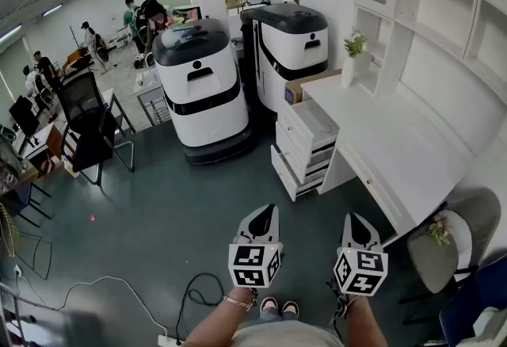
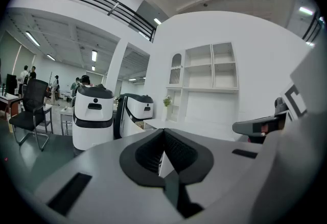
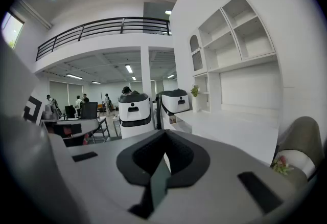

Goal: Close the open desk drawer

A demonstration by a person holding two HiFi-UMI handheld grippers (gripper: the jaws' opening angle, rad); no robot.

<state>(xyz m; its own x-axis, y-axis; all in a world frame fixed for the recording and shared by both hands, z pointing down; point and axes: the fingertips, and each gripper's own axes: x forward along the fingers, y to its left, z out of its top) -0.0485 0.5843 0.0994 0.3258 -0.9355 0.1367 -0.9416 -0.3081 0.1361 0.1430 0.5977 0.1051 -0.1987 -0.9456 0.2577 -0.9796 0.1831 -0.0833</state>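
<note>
"Two grippers and one desk: how do they lie?" the student asks.

"Read from left to right," the tutor replies. "The left gripper (image 1: 270,212) hangs over the floor (image 1: 174,211), well short of the desk (image 1: 396,139) and off its drawer end. Its jaws are pressed together on nothing and point almost level toward the desk. Next comes the open desk drawer (image 1: 310,123), at the top of the stack under the desk's left end and drawn out toward the floor. The lower drawer fronts (image 1: 290,176) appear drawn out as well, in steps. Last is the right gripper (image 1: 354,220), likewise pinched closed and empty. It hangs off the desk's long front edge, tipped slightly downward."

"Which hand is better placed for the push?"

"By the head view, the drawer lies ahead of both grippers, between their two lines of aim and well apart from either. Its sliding axis runs out from the desk's end toward the left gripper's side, so that gripper looks the nearer and faces the front more squarely. A closing push would have to travel along that axis, back into the desk. Both forearms (image 1: 230,326) are tucked near the body, side by side, with neither extended. The person probably needs to come closer to the desk first."
</note>
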